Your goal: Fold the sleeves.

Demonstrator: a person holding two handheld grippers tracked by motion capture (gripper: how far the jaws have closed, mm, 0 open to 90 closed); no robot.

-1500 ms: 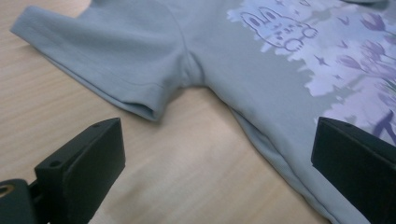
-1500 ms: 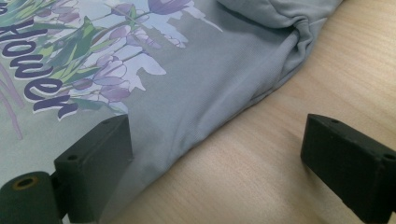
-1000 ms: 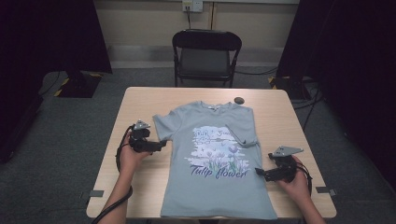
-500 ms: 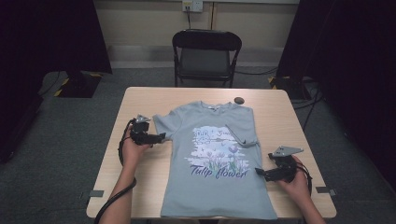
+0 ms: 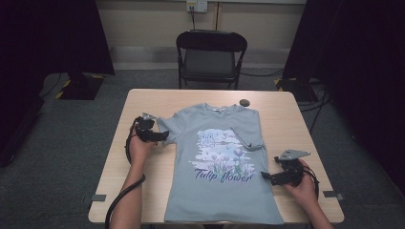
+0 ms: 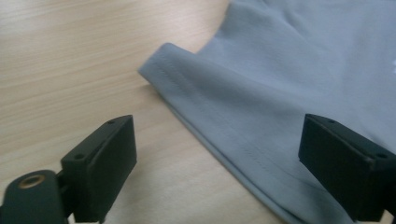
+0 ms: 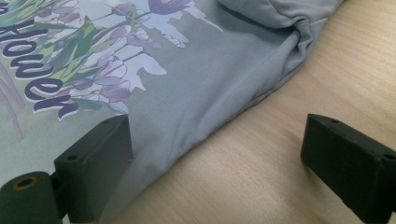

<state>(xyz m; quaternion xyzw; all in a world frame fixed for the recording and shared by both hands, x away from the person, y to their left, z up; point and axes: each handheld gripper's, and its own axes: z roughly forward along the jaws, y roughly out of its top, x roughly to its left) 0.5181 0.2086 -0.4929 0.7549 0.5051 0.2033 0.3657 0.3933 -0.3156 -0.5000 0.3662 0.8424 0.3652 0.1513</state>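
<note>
The shirt [image 5: 222,167] looks soft and floppy. Both grippers, left [image 5: 165,136] and right [image 5: 264,175], are wide open, holding nothing. Grab the sleeve hem [image 6: 205,116].

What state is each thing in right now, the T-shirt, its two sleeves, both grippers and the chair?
T-shirt: spread flat, print up, on the table.
Sleeve by the left gripper: laid out flat.
Other sleeve: folded in over the chest.
Left gripper: open, jaws either side of the sleeve hem.
Right gripper: open, at the shirt's side edge.
Folding chair: unfolded, empty.
</note>
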